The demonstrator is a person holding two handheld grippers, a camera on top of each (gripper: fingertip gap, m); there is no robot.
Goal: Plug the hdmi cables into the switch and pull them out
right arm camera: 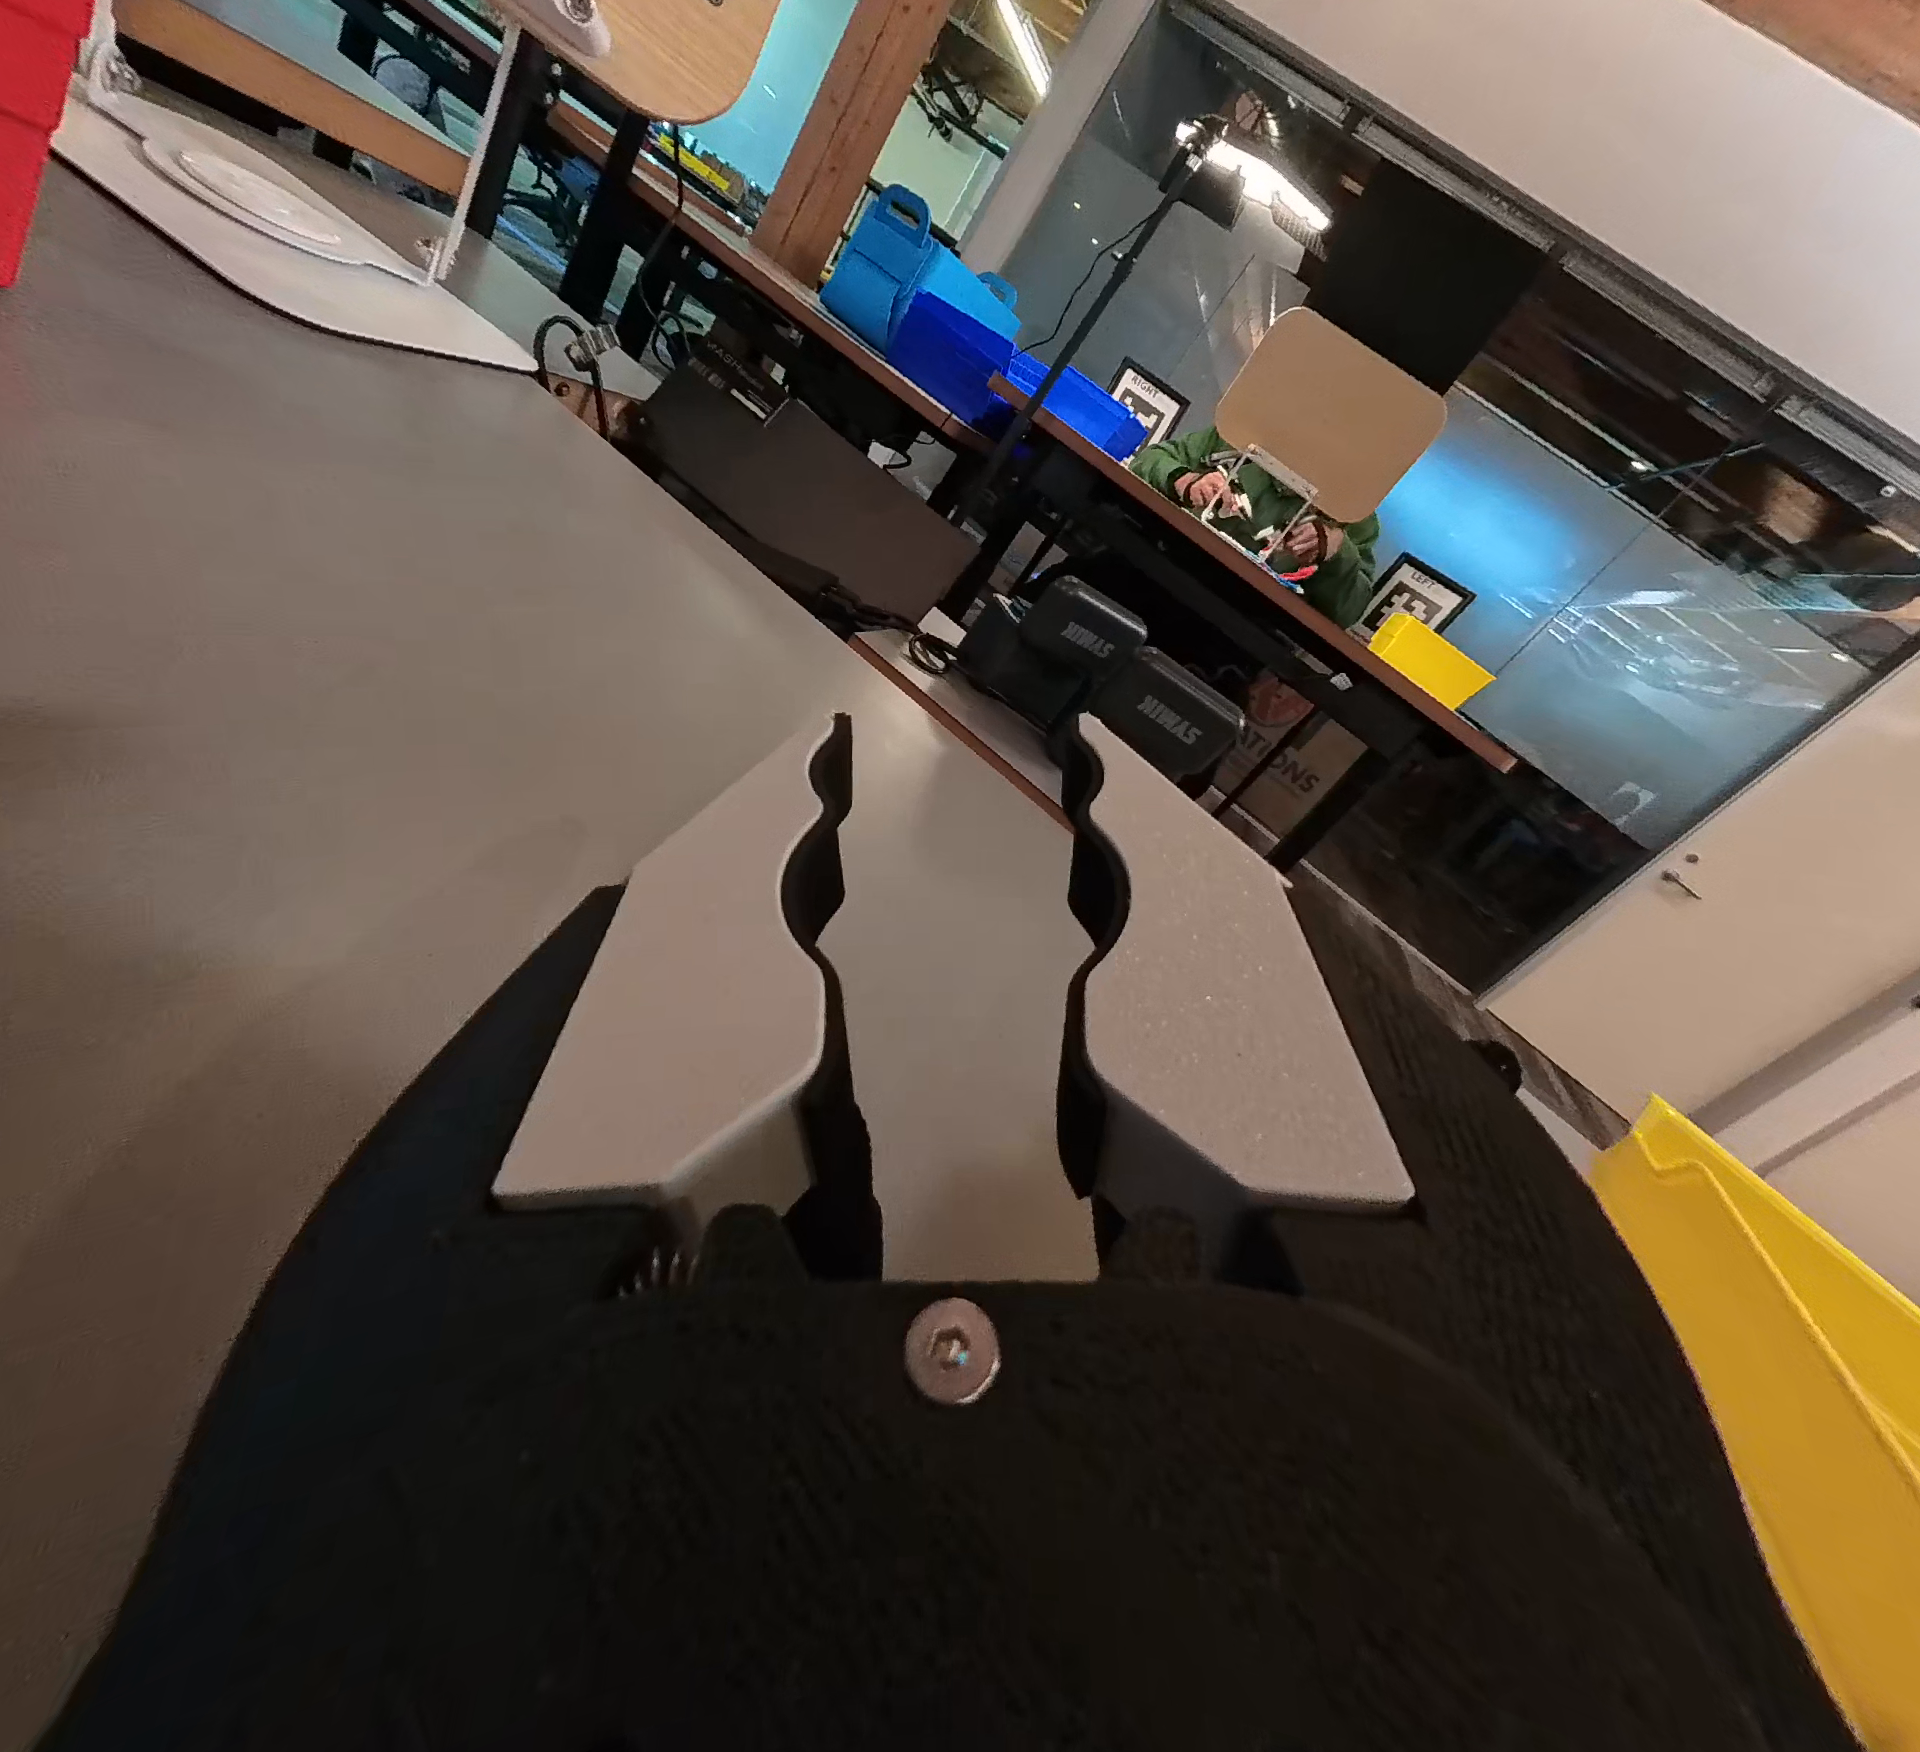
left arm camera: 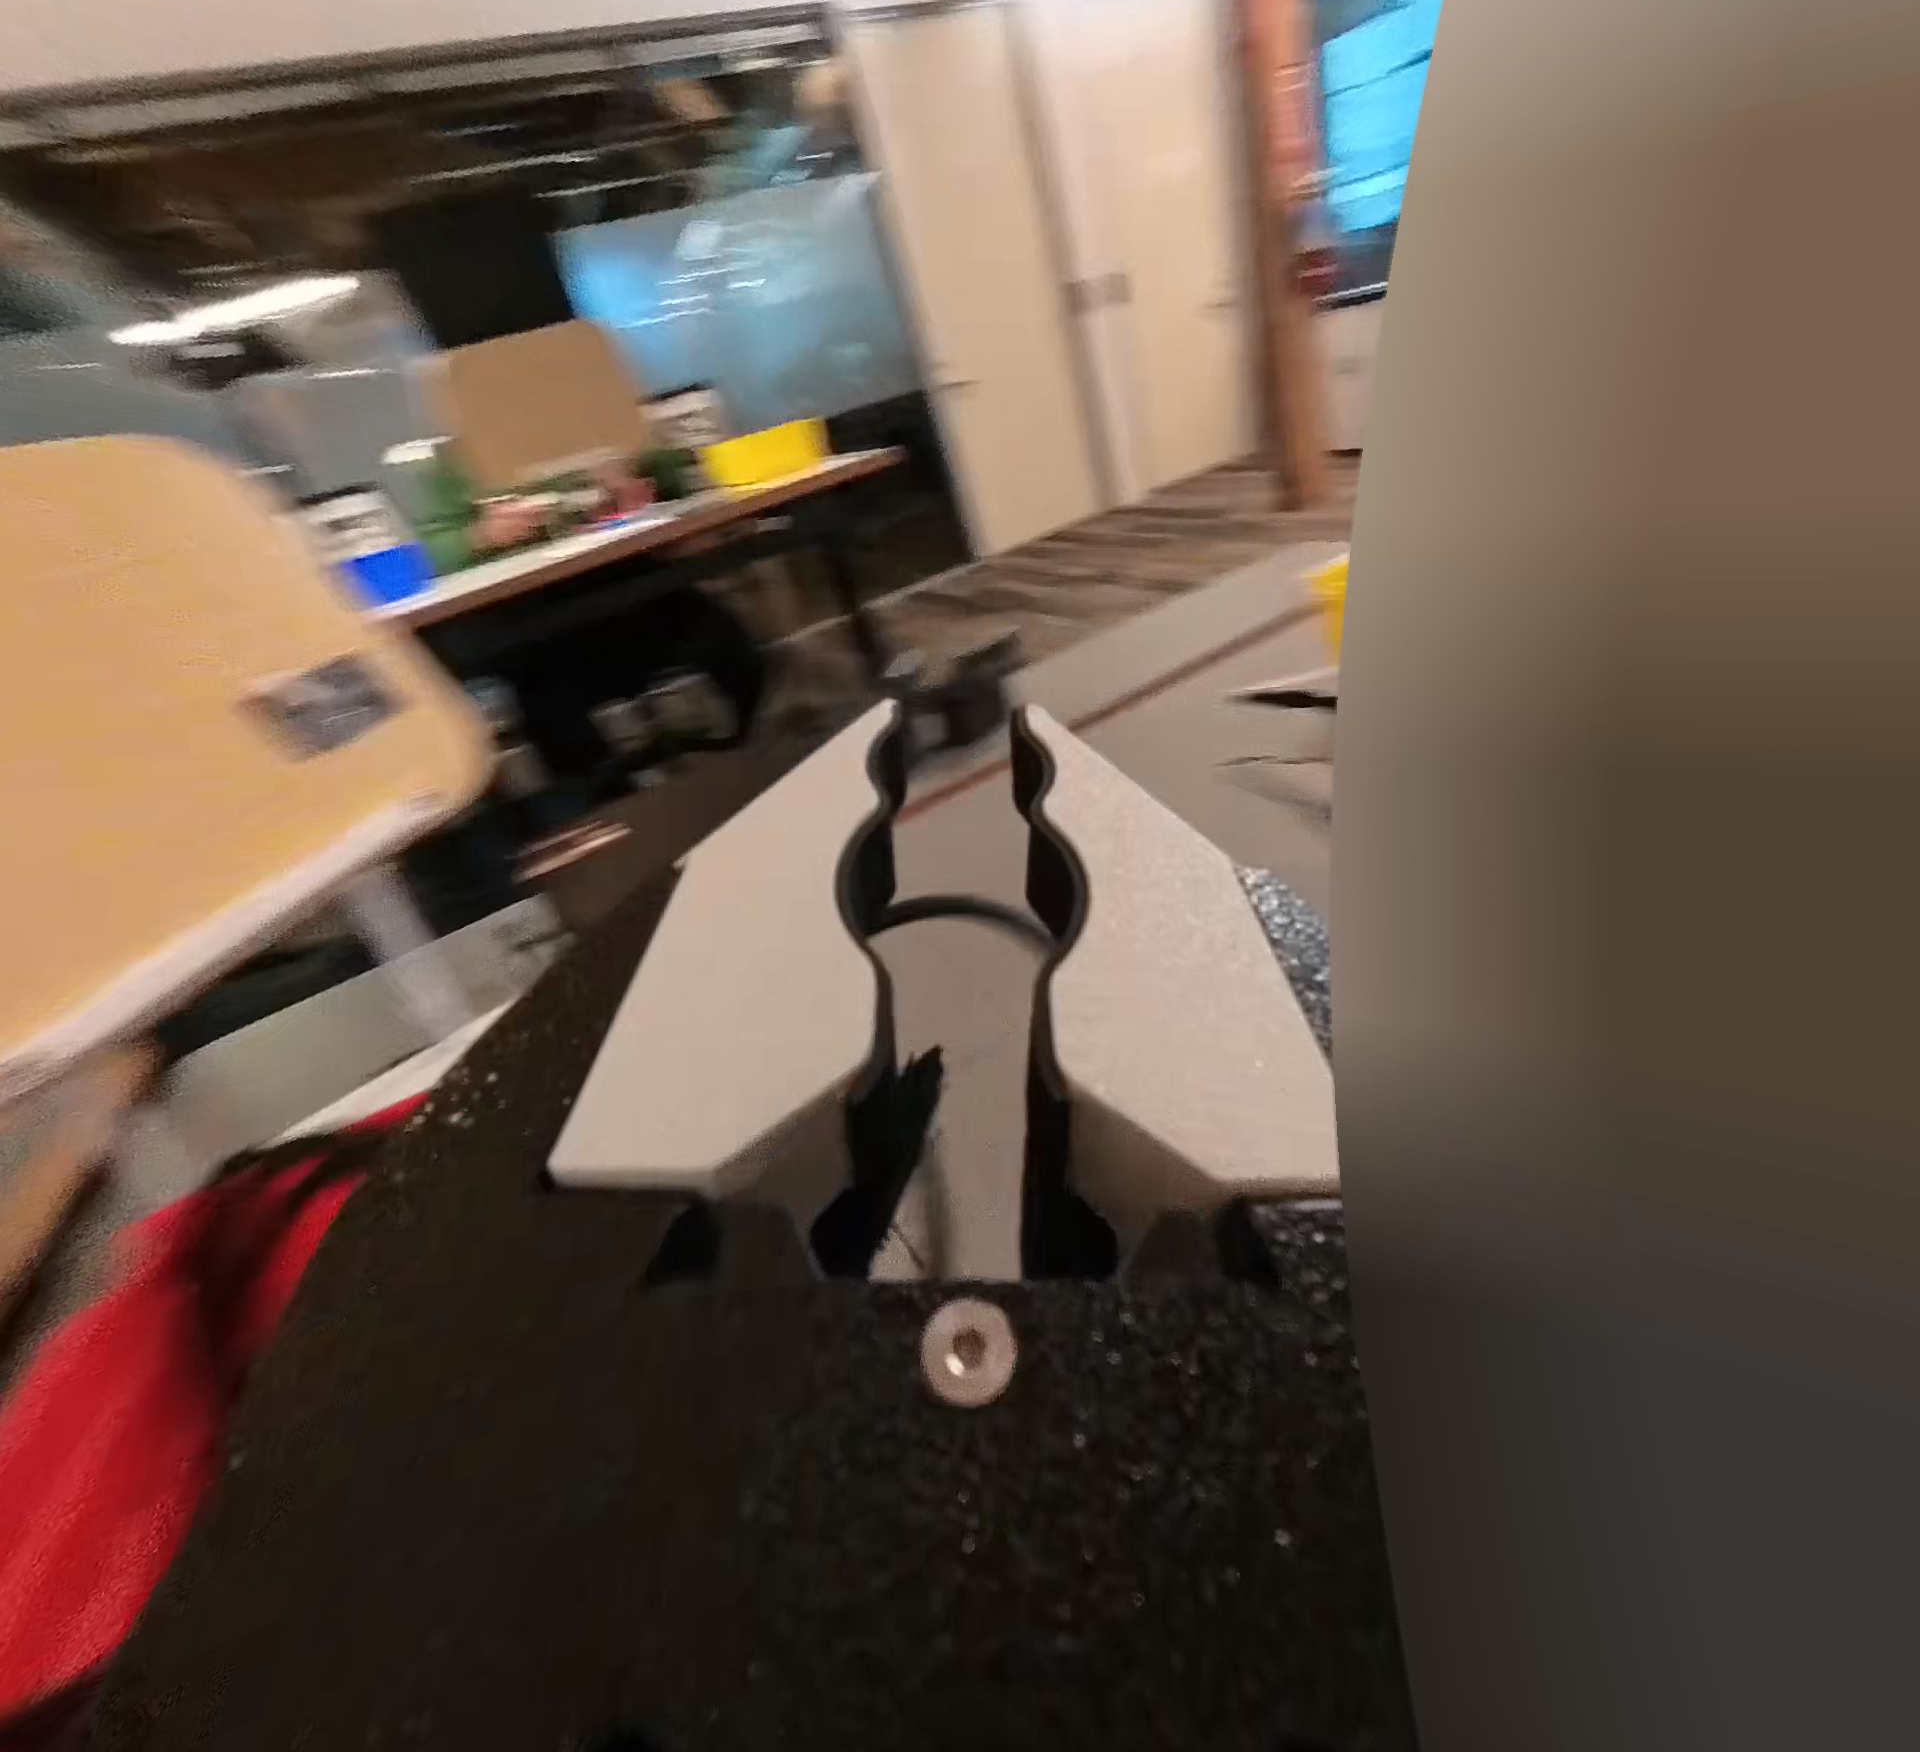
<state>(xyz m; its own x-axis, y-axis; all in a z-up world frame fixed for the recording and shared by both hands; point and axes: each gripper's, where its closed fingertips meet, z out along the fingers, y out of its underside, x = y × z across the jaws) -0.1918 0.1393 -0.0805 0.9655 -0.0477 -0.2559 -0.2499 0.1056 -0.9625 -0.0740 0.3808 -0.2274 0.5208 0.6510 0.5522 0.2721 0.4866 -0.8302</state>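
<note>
A: What room do we have on the right?

B: The table (right arm camera: pixel 312 663) runs grey and bare ahead of our right gripper (right arm camera: pixel 956 726). Its far edge cuts across just past the tips. A yellow bin (right arm camera: pixel 1787 1390) crowds the near right, and a red bin (right arm camera: pixel 31 40) stands far left.

A: How many bins do we count there?

B: One red and two yellow. The second yellow bin (right arm camera: pixel 1429 663) sits on a farther table with blue bins (right arm camera: pixel 935 310).

A: And the jaws?

B: Both pairs stand apart. The right one has only tabletop showing between its fingers.

A: Where is the cable?

B: In the blurred left view, one thin black cable (left arm camera: pixel 956 907) arcs across the gap of our left gripper (left arm camera: pixel 956 715), midway along the fingers. We cannot tell whether they touch it. A dark lump (left arm camera: pixel 951 684) lies just beyond those tips, and we cannot tell whether it is switch or plug.
</note>
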